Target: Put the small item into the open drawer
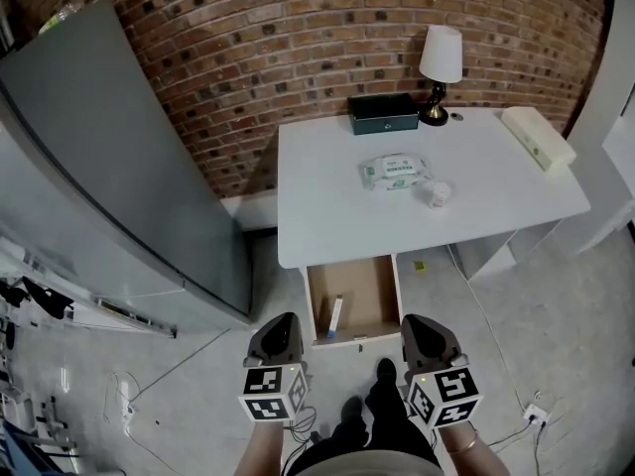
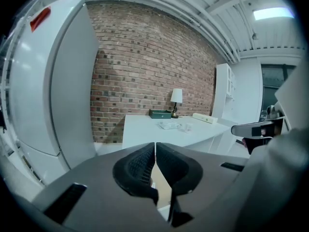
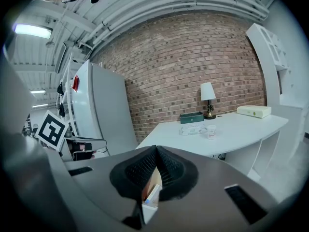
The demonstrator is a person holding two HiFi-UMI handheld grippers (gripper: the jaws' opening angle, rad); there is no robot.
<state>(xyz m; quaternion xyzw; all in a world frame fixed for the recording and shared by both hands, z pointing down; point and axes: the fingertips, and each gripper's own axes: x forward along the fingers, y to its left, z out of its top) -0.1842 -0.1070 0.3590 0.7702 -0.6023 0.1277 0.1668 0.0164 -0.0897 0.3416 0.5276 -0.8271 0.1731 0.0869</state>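
An open wooden drawer [image 1: 368,294] juts from the front of the white table [image 1: 327,216]. A small white stick with a blue end [image 1: 335,316] lies inside it at the left. On the tabletop stand a small white jar [image 1: 439,194] and a pack of wipes [image 1: 394,173]. My left gripper [image 1: 282,321] hangs just in front of the drawer's left corner, shut, with nothing between its pads [image 2: 140,166]. My right gripper [image 1: 421,321] is level with it at the drawer's right, also shut and empty; past its jaws [image 3: 157,149] the white stick [image 3: 152,197] shows in the drawer.
A dark green box [image 1: 383,113], a lamp [image 1: 440,59] and a long cream box [image 1: 537,137] sit along the table's back, against the brick wall. A tall grey fridge [image 1: 109,167] stands at the left. Cables and a socket strip [image 1: 536,414] lie on the floor.
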